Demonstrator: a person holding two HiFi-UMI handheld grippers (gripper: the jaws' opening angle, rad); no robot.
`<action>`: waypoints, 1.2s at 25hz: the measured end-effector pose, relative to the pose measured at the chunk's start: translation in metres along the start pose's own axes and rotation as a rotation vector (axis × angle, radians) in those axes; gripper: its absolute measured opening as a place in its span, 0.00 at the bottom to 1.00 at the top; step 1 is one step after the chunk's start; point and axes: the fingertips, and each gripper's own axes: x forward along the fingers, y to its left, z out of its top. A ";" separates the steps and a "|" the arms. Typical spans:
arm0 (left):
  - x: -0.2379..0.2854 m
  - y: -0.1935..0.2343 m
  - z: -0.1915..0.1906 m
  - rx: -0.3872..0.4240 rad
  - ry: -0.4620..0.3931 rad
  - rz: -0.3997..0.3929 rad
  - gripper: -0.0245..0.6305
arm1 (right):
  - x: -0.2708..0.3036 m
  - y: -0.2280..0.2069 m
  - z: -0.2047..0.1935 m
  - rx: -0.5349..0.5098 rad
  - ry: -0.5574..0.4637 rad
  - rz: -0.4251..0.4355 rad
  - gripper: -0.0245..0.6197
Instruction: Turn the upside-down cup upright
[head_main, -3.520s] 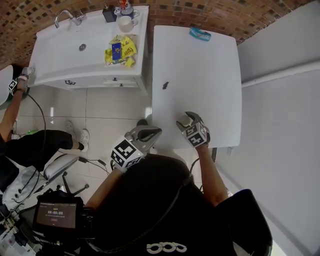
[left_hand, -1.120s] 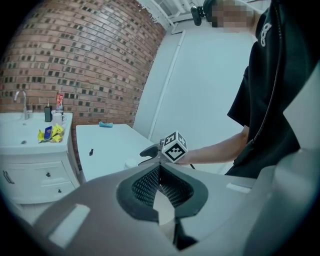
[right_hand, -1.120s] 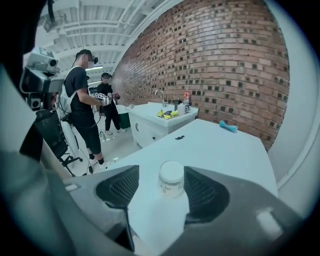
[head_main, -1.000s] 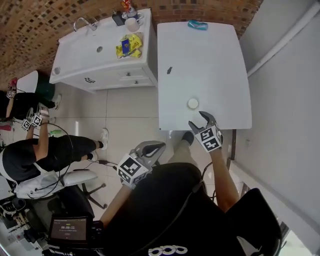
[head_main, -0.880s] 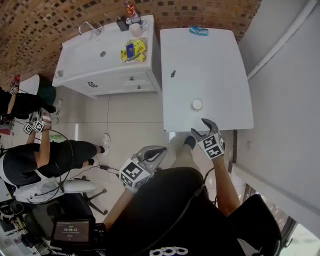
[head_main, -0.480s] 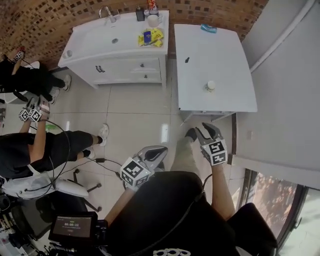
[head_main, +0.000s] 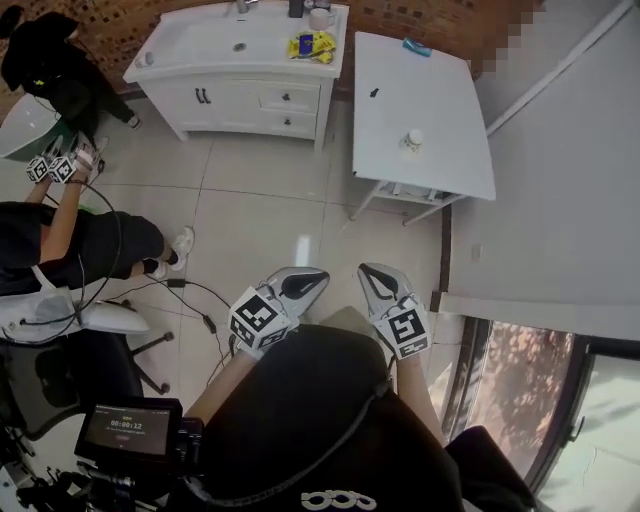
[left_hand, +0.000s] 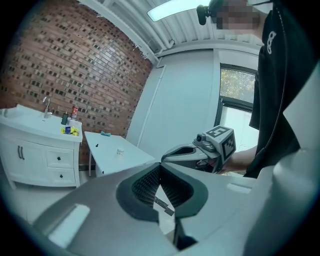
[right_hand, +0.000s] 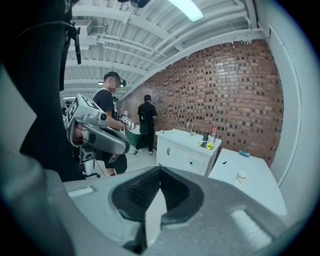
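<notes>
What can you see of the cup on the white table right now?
The cup is small and white, a short cylinder; it shows too small to judge its material. It stands alone in the nearer half of the white table, well apart from the blue object and the dark speck farther back. Only the tabletop touches it. Whether its mouth faces up or down cannot be told from here.

Cup (head_main: 411, 139): small, white, standing
Place: on the white surface (head_main: 445, 90), toward its near end
Way up: too small to tell
</notes>
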 end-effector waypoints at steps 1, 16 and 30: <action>0.001 -0.009 -0.002 0.003 -0.002 -0.002 0.06 | -0.009 0.007 0.001 0.000 -0.013 0.011 0.03; 0.017 -0.228 -0.073 0.085 0.075 -0.158 0.06 | -0.229 0.090 -0.089 0.216 -0.082 -0.078 0.03; 0.020 -0.286 -0.105 0.091 0.123 -0.241 0.06 | -0.270 0.126 -0.117 0.171 -0.063 -0.081 0.03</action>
